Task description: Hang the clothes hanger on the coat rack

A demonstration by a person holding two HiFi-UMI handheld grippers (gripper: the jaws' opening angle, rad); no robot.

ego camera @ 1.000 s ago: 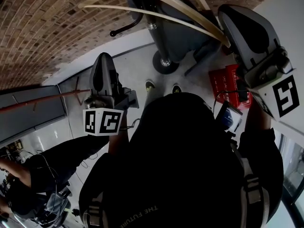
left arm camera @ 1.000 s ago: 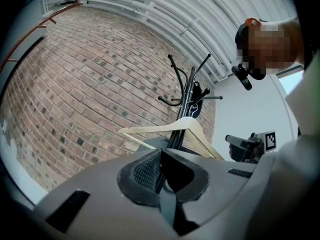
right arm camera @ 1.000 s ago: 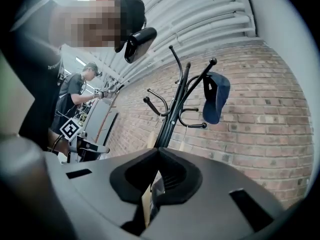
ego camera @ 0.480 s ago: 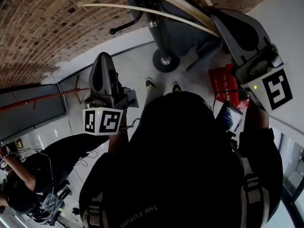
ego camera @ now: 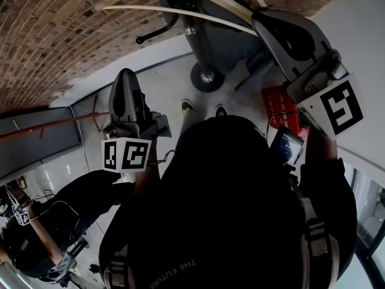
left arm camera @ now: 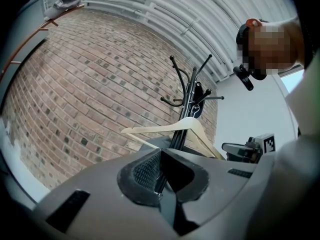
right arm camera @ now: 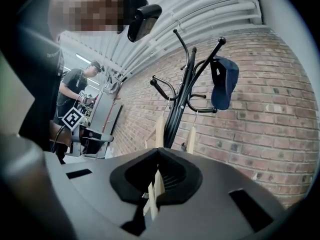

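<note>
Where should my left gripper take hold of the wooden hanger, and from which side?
Probably the free left tip of the wooden hanger, where shoulder and lower bar meet, approached from the left. The right gripper clamps the opposite end, and the left gripper, shut and empty, sits nearest that tip. The thin flat wood suits a pinch across its faces.

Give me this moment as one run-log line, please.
right gripper: shut on hanger end | left gripper: shut, empty | coat rack: ahead, blue cap hung | hanger hook on rack: cannot tell
</note>
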